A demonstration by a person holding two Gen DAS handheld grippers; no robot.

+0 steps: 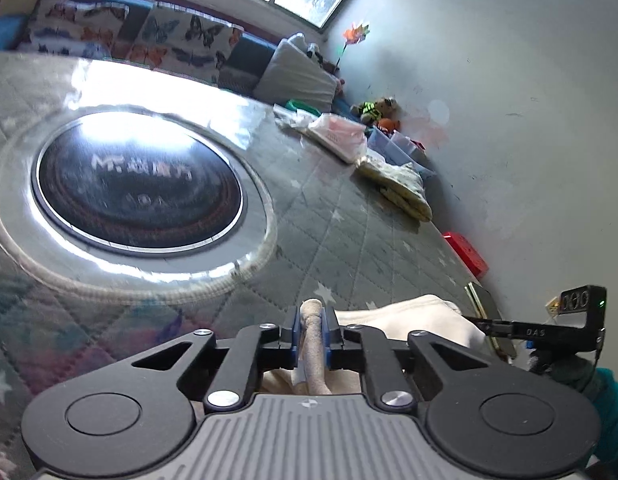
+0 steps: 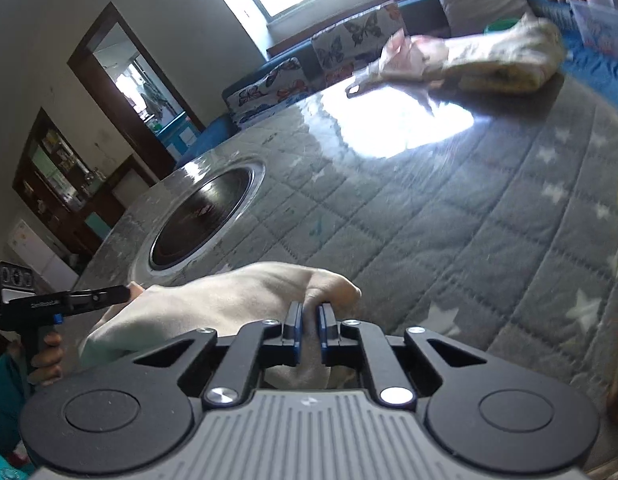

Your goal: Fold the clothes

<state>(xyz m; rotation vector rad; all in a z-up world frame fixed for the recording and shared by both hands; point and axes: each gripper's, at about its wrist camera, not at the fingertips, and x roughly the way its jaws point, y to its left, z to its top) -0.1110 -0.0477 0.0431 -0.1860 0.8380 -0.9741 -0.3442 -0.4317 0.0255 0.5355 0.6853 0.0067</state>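
A cream-white garment point(image 1: 409, 320) lies bunched on the grey quilted table cover point(image 1: 341, 220). In the left wrist view my left gripper point(image 1: 312, 312) is shut on a beige ribbed edge of that garment, which runs up between the blue pads. The right gripper point(image 1: 485, 326) shows at the far side of the cloth, held by a person's hand in a teal sleeve. In the right wrist view my right gripper point(image 2: 308, 312) is shut on a fold of the garment point(image 2: 229, 300), and the left gripper point(image 2: 127, 292) pinches its other end at the left.
A round black induction plate point(image 1: 137, 188) sits in the table under a glossy clear sheet. Folded yellowish clothes point(image 1: 401, 188) and plastic bags point(image 1: 337, 132) lie at the far side. A red box point(image 1: 467, 252), a sofa with butterfly cushions point(image 1: 181, 36) and a wall stand beyond.
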